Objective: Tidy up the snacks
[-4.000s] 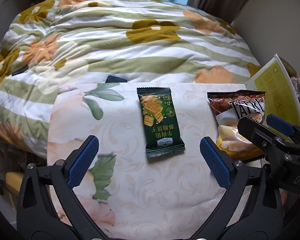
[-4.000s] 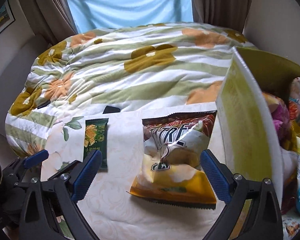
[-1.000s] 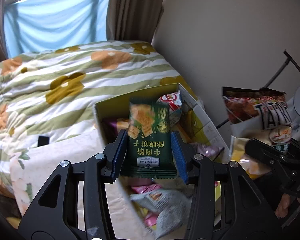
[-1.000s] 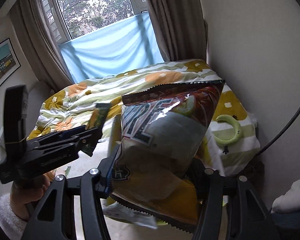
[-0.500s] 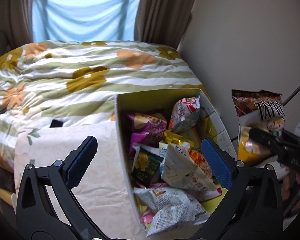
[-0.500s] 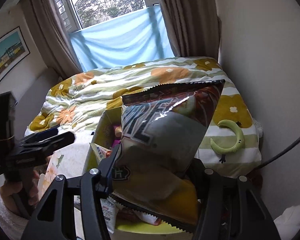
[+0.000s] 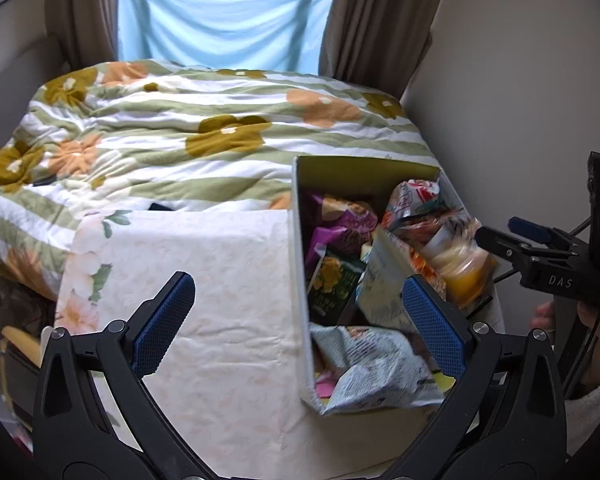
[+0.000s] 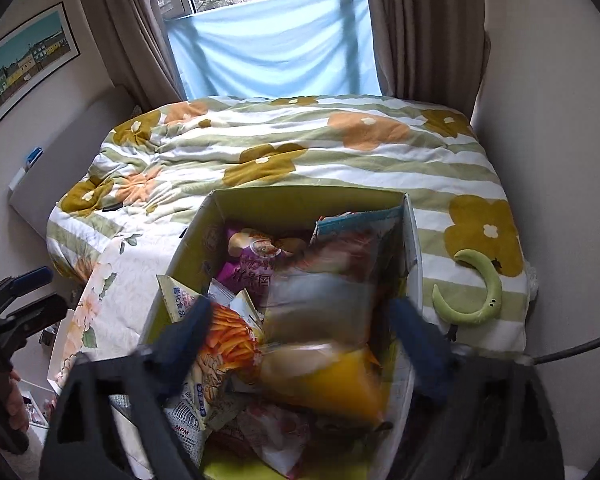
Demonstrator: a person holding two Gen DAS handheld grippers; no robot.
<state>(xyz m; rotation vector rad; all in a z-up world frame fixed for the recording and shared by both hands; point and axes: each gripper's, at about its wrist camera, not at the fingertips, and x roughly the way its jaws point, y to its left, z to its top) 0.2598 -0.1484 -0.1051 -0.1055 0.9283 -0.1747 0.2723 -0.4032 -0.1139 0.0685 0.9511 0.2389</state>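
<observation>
My left gripper [image 7: 298,322] hangs wide open with nothing between its pads, over the seam where the floral tablecloth [image 7: 220,280] meets the yellow snack box [image 7: 298,264]. The green cracker packet [image 7: 332,284] lies inside the box among the other bags. My right gripper [image 8: 300,332] is spread open above the box; the chip bag [image 8: 324,336] beneath it is blurred and seems free of my fingers.
</observation>
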